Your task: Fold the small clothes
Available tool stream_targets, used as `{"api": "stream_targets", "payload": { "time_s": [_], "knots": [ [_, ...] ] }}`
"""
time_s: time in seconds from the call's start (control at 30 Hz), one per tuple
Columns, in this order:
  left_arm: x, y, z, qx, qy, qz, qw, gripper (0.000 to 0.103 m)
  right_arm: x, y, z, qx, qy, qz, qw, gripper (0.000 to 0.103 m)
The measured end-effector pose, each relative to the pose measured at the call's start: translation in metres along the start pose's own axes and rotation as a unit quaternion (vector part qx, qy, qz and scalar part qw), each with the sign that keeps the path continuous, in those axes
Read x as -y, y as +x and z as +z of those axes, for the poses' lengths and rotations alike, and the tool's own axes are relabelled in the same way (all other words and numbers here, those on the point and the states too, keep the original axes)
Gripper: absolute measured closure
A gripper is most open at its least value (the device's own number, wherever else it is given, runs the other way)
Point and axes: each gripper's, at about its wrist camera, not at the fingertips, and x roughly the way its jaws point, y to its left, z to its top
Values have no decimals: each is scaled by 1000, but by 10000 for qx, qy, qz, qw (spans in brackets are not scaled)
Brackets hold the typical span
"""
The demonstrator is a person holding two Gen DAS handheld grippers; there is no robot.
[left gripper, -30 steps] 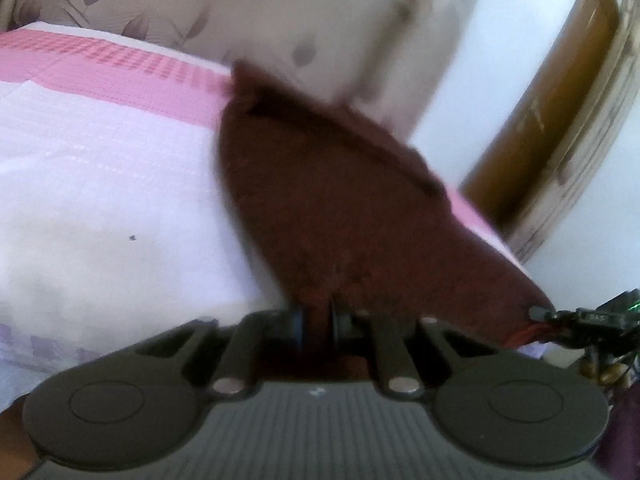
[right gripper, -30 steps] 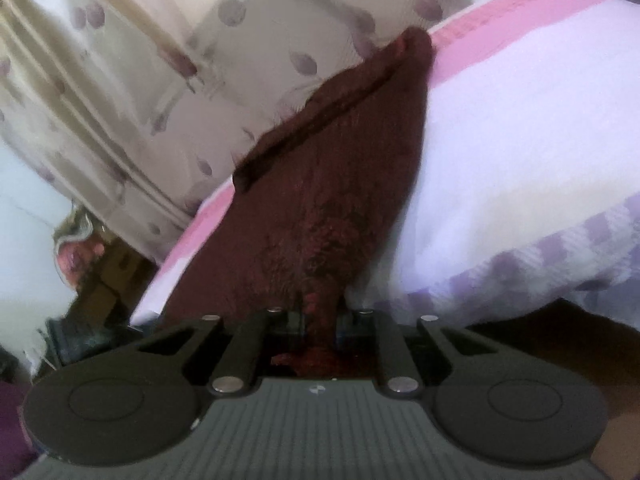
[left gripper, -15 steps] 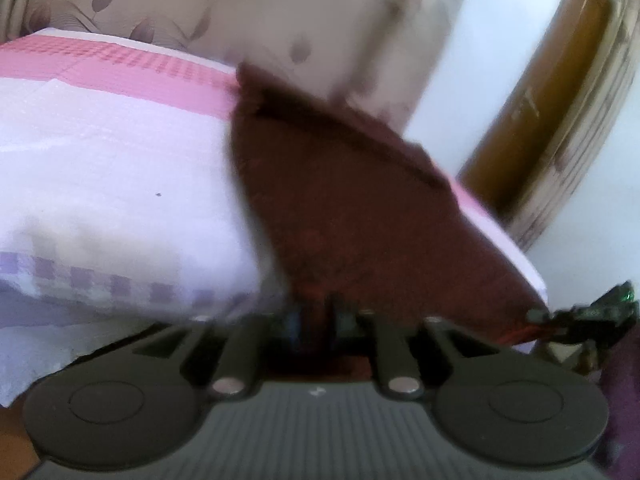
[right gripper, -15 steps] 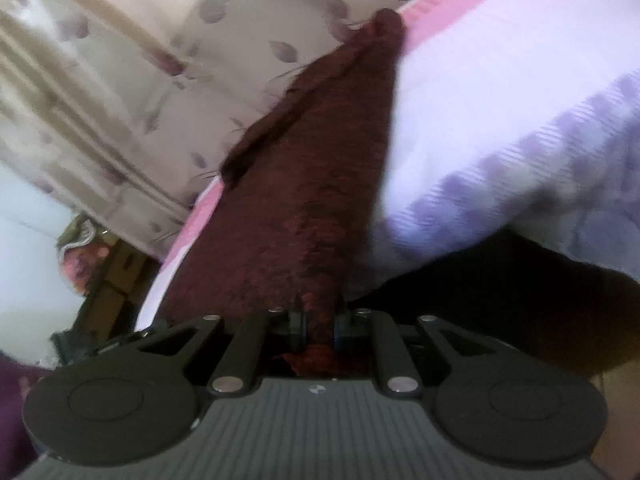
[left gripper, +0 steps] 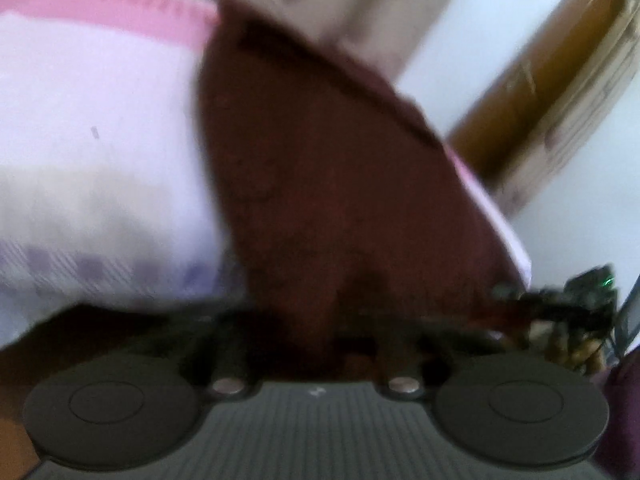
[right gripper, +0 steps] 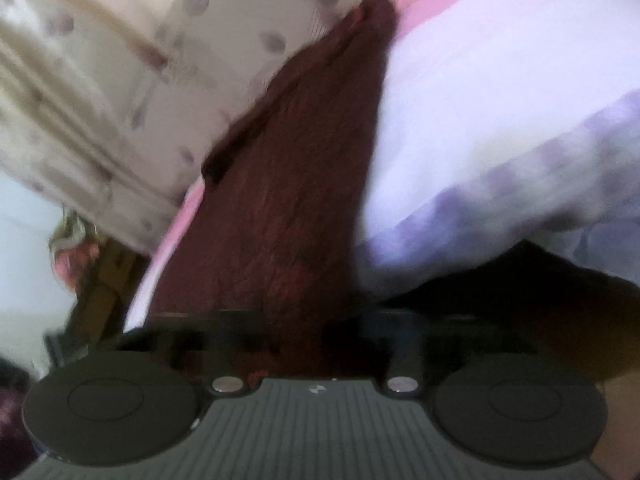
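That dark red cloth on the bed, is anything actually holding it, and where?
Yes. Both grippers pinch the dark red cloth along its near edge: the left gripper at one end, the right gripper at the other. The rest lies on the bed.

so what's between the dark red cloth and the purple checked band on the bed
In the right wrist view, only plain white bedsheet lies between the dark red cloth and the purple checked band.

Both wrist cameras look forward, close and low, along a shared maroon cloth (left gripper: pixel 340 184) (right gripper: pixel 288 208); blur probably hides detail.
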Motion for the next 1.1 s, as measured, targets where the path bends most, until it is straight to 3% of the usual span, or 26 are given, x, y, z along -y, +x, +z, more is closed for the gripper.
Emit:
{"api": "stream_targets", "payload": {
  "time_s": [0.2,0.3,0.37,0.47,0.6,0.83,1.1],
  "knots": [
    [17,-32,2,357,342,123,9987,93,-10,-45,2,535,368,882,9940,87],
    [18,-30,-2,255,276,108,9992,93,-4,-36,1,89,239,287,9993,87],
    [25,-34,-2,305,421,117,9986,93,-1,-33,-2,44,518,479,9975,87],
    [26,-39,0,411,387,-34,9984,93,-11,-44,-2,196,217,503,9983,87],
    [28,-50,6,527,362,-210,9977,93,-12,-50,2,132,315,647,9973,87],
    [44,-56,46,987,176,-558,9934,93,-28,-68,45,421,355,1104,9924,87],
    [35,-35,137,1535,-103,-775,9851,93,-37,-60,128,826,510,1507,9838,86]
  ]
}}
